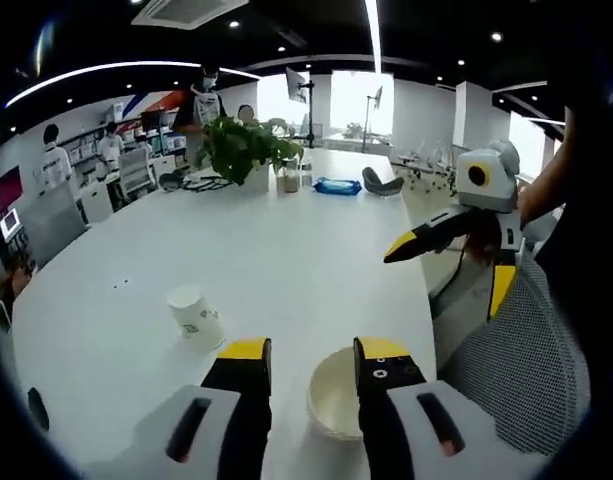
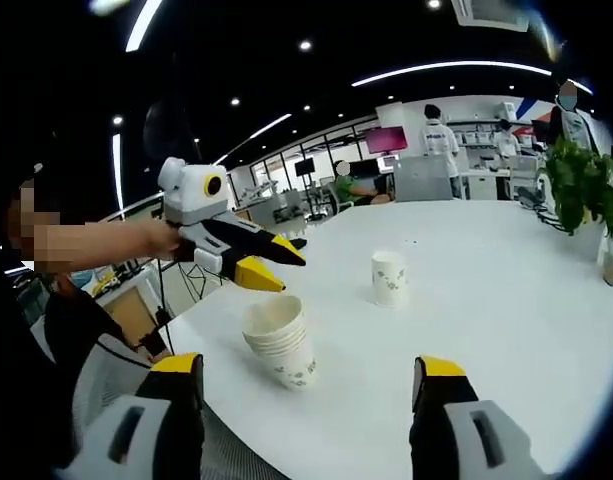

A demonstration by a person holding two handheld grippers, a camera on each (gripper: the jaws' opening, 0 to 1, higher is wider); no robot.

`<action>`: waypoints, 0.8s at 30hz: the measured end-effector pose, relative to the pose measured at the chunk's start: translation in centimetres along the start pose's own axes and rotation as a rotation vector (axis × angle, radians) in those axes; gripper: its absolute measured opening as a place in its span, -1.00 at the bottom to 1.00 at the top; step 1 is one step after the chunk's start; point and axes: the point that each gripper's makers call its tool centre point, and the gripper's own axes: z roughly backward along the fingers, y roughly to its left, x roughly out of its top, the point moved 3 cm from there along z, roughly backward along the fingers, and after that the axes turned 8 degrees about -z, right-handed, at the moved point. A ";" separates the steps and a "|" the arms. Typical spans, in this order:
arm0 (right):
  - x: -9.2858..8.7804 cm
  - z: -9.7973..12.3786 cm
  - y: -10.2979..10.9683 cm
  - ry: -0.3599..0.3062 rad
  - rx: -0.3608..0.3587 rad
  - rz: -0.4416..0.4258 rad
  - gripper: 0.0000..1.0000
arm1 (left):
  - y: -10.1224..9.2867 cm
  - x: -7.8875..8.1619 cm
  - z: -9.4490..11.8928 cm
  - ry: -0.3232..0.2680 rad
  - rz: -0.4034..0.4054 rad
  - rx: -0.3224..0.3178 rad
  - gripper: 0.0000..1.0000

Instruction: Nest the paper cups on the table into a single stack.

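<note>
In the right gripper view, a stack of nested paper cups (image 2: 281, 345) is standing near the white table's (image 2: 506, 330) edge at lower centre, ahead of the right gripper (image 2: 311, 385), whose jaws are spread wide and holding nothing. A single upside-down paper cup (image 2: 389, 277) is sitting farther back, apart from the stack. The left gripper (image 2: 281, 262) is hovering just above the stack, jaws slightly parted and empty.

In the left gripper view, the stack's open mouth (image 1: 334, 392) is lying between that gripper's jaws, and the single cup (image 1: 195, 316) is sitting to the left.

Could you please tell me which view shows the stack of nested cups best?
The right gripper view: the stack of nested cups stands side-on, rims layered. In the left gripper view the stack is seen from above, partly behind the left gripper.
</note>
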 end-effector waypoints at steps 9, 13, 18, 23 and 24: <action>0.2 0.1 -0.5 -0.012 -0.015 -0.016 0.74 | 2.8 -0.7 -1.3 0.004 0.010 0.019 -0.27; 0.2 0.1 -0.7 -0.016 -0.026 -0.026 0.74 | 4.5 -1.3 -2.2 0.005 0.016 0.040 -0.19; 0.3 0.2 -1.0 -0.020 -0.034 -0.035 0.74 | 5.9 -1.8 -3.2 0.016 0.025 0.061 -0.04; 0.2 0.2 -1.1 -0.018 -0.046 -0.033 0.74 | 6.6 -2.4 -4.0 0.040 0.030 0.068 0.00; 0.2 0.2 -1.2 -0.019 -0.048 -0.033 0.74 | 6.8 -2.6 -4.1 0.045 0.029 0.071 0.03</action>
